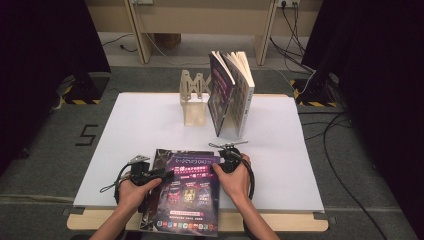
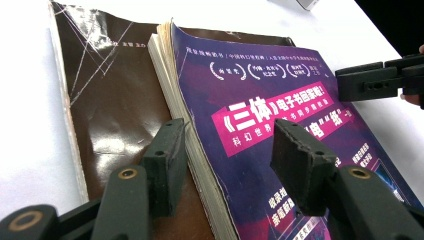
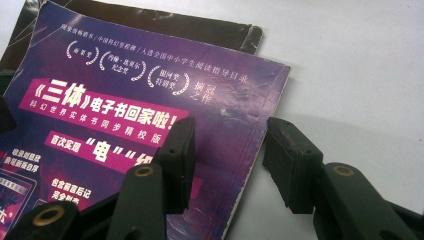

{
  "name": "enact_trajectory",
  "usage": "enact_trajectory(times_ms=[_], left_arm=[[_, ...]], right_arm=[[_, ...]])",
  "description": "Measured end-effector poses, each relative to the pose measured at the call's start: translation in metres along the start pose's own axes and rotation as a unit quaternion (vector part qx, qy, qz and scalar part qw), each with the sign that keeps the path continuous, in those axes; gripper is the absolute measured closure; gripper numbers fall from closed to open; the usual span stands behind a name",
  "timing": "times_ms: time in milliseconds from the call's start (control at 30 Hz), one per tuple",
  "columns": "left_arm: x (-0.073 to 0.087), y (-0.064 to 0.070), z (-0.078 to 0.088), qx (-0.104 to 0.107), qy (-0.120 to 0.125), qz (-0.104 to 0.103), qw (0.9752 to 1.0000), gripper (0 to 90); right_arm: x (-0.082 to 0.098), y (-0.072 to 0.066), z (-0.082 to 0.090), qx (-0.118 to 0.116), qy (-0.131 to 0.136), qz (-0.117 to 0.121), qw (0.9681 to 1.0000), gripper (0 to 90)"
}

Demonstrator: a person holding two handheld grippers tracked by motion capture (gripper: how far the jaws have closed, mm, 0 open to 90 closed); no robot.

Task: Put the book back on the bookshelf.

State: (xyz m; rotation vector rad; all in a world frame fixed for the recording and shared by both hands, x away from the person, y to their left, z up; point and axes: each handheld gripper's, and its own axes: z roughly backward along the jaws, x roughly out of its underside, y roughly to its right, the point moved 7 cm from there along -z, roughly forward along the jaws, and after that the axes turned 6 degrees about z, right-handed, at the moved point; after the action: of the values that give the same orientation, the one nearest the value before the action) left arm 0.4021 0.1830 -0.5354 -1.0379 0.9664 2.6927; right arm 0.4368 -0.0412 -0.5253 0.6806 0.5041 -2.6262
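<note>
Landmark: purple book (image 1: 189,192), flat at the near edge of the white surface (image 1: 140,130), its near end overhanging that edge.
Under it: dark brown book (image 2: 112,107), showing past the purple book's far and left edges; the rest is covered.
Left gripper (image 1: 150,175): at the purple book's left edge. In the left gripper view its fingers (image 2: 167,165) stand wide apart astride that page edge, one over the brown cover, one above the purple cover; no pad presses on anything that can be made out.
Right gripper (image 1: 227,159): at the purple book's far right corner. In the right gripper view its fingers (image 3: 180,160) stand wide apart, one over the purple cover, one over bare surface beyond the right edge; whether either touches is hard to tell. Nothing gripped.
Hands: left hand (image 1: 134,192) and right hand (image 1: 235,180) flank the purple book; forearms cut off by the lower edge.
Beyond the purple book: two upright books (image 1: 231,92) leaning together, beside a wooden stand (image 1: 192,97), partly hidden by them.
Print: cover lettering sharp in both gripper views, unreadable from above.
</note>
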Motion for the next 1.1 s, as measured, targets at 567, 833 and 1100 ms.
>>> enact_trajectory(times_ms=[567,833,1100], left_arm=[[-0.0005,0.0012,0.0003,-0.003,-0.007,0.012,0.9999,47.7],[-0.0033,0.0022,0.0028,-0.002,0.002,0.046,0.999,50.7],[-0.0038,0.0078,0.0076,0.022,0.026,0.076,0.9965,55.7]], right_arm=[[0.0049,-0.0016,0.0016,-0.009,-0.005,-0.007,0.9999,53.8],[0.0055,-0.0028,0.0003,-0.004,0.001,-0.011,0.9999,52.3],[0.0065,-0.0041,0.0003,0.0,0.004,-0.016,0.9999,51.6]])
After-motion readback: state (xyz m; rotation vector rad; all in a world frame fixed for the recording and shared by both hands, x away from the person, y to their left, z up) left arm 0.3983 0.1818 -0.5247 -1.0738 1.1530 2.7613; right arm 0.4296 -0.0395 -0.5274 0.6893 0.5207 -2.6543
